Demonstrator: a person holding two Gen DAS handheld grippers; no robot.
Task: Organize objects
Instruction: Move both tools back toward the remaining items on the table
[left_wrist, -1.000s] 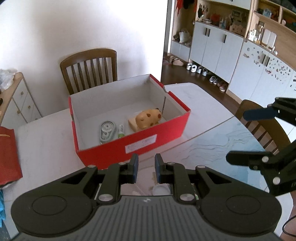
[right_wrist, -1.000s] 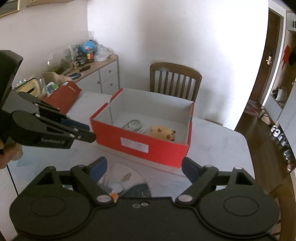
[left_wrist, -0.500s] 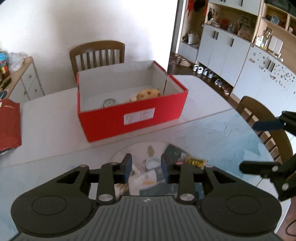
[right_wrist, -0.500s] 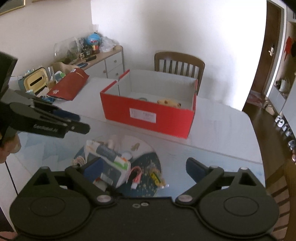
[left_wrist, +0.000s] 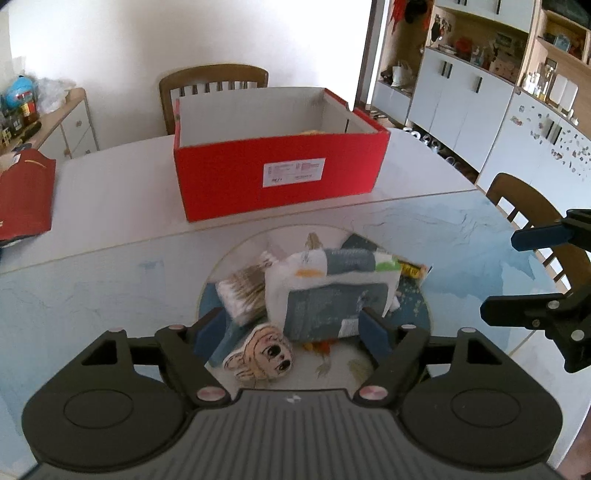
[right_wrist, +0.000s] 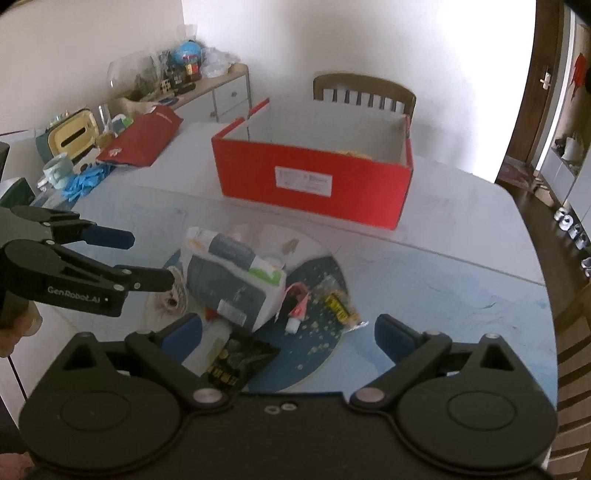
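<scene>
White tabletop (left_wrist: 110, 192) carries an open red cardboard box (left_wrist: 280, 177) at the far side. Nearer, a round blue mat (right_wrist: 325, 354) holds a pile topped by a grey-and-white pouch (left_wrist: 325, 295). Left gripper (left_wrist: 288, 332) and right gripper (right_wrist: 288, 336) hover over the pile, fingers spread wide, empty.

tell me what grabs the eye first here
The red box stands open on the table's far side. Nearer, a heap led by a grey-blue pack sits on a round mat, with a cartoon face at its near edge. Both tongs, left and right, are open over it.
</scene>
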